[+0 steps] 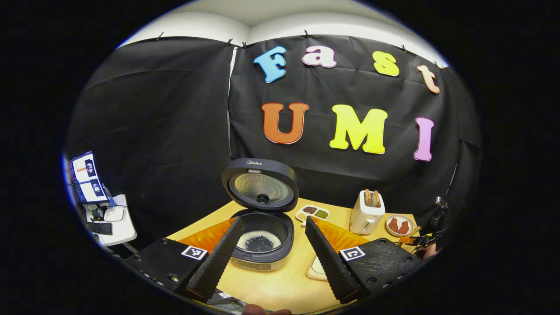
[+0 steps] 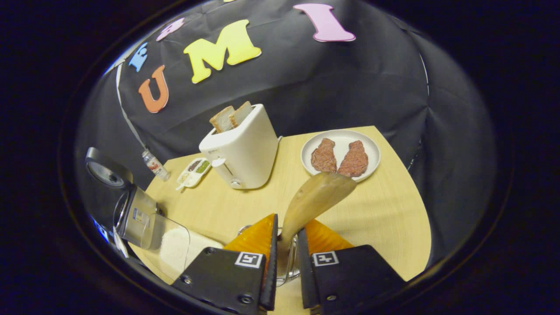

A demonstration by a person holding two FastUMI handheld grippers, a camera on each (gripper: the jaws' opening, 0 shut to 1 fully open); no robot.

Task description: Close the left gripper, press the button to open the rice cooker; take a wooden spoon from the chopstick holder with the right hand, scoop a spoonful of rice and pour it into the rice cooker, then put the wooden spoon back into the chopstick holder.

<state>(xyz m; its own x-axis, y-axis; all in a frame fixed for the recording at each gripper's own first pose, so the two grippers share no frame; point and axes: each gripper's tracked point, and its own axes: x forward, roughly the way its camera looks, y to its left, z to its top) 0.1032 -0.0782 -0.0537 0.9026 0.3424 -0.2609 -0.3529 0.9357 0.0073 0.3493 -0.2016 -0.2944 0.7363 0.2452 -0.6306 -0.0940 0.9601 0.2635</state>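
Black cloth walled the booth behind a pale wooden desk (image 1: pixel 280 286). On it the rice cooker (image 1: pixel 261 238) stood with its lid raised, a layer of rice in its pot. The left gripper (image 1: pixel 272 249) hovered near it, fingers spread wide and holding nothing. To the right stood a white toaster (image 2: pixel 239 148) and a plate of meat (image 2: pixel 341 154). The right gripper (image 2: pixel 286 262) pinched the wooden spoon (image 2: pixel 316 199) by its handle above a glass chopstick holder (image 2: pixel 286 267), bowl pointing toward the plate.
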